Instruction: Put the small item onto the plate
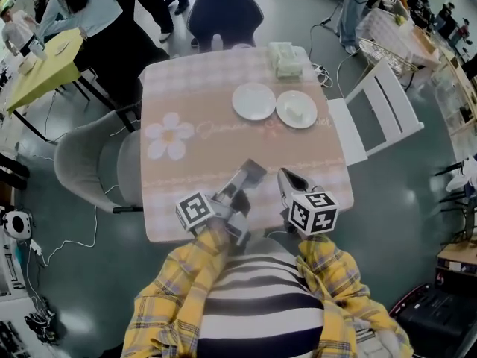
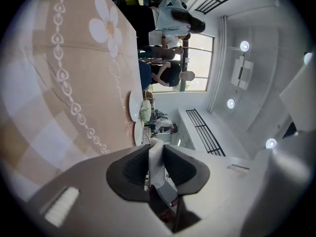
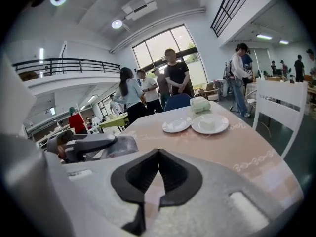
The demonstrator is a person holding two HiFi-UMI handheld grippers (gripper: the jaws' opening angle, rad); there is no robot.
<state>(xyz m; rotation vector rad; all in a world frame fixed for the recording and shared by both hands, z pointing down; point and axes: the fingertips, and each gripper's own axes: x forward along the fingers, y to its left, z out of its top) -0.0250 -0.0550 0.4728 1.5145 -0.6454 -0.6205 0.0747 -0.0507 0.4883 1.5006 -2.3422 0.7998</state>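
Observation:
In the left gripper view, my left gripper [image 2: 155, 149] is shut on a small thin white item [image 2: 156, 168], which stands upright between the dark pads. Seen from the head view, this gripper [image 1: 251, 172] hovers over the near part of the table and the item does not show. My right gripper [image 1: 287, 177] is beside it, and its jaws [image 3: 157, 154] are shut on nothing. Two white plates lie further along the table. The left plate [image 1: 253, 101] is bare. The right plate [image 1: 297, 110] carries a white block [image 3: 210, 121].
The table has a pink checked cloth with a flower print [image 1: 170, 136]. A pale green container [image 1: 287, 58] stands behind the plates. A white chair [image 1: 380, 107] is at the right, a grey chair [image 1: 86, 162] at the left, a blue chair [image 1: 223, 13] opposite. Several people stand beyond.

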